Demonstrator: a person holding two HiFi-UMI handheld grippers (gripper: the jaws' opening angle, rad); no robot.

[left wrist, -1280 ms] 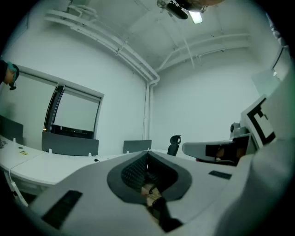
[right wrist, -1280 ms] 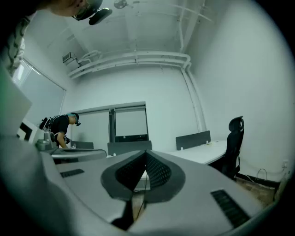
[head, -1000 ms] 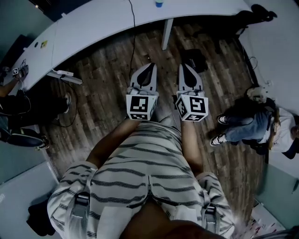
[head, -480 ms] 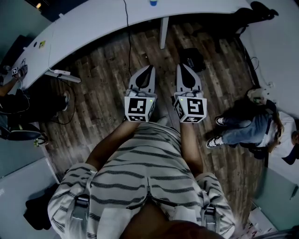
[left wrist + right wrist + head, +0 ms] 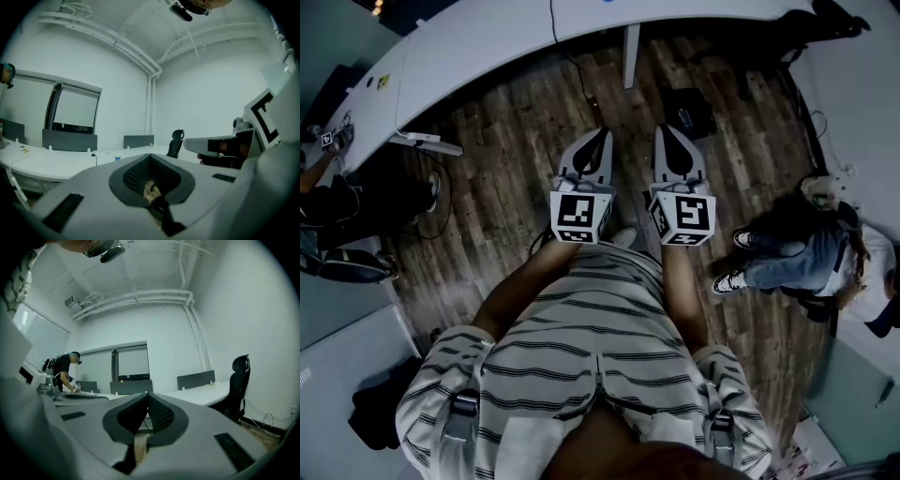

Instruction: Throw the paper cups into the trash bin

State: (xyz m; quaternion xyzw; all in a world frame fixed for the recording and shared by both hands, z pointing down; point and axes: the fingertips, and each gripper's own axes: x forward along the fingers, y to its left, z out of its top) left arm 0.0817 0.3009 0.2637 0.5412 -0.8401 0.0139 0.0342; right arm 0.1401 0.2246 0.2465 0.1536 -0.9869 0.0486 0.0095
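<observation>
My left gripper (image 5: 602, 134) and right gripper (image 5: 668, 131) are held side by side at waist height over the wooden floor, and both point toward the curved white desk (image 5: 487, 47). Each has its jaws together with nothing between them. In the left gripper view the shut left gripper (image 5: 150, 157) points at the desk, where a small blue cup-like object (image 5: 117, 158) stands; the right gripper (image 5: 220, 145) shows beside it. The right gripper view has the shut right gripper (image 5: 147, 397) aimed across the desks. No trash bin shows in any view.
A white desk leg (image 5: 630, 56) and a black bag (image 5: 694, 112) lie ahead on the floor. One person sits at the right (image 5: 797, 253); another leans over a desk (image 5: 63, 369). A black office chair (image 5: 239, 380) stands by the right wall.
The desk and the blue object on it have slid toward the top edge of the head view. Both grippers keep their side-by-side place and stay shut.
</observation>
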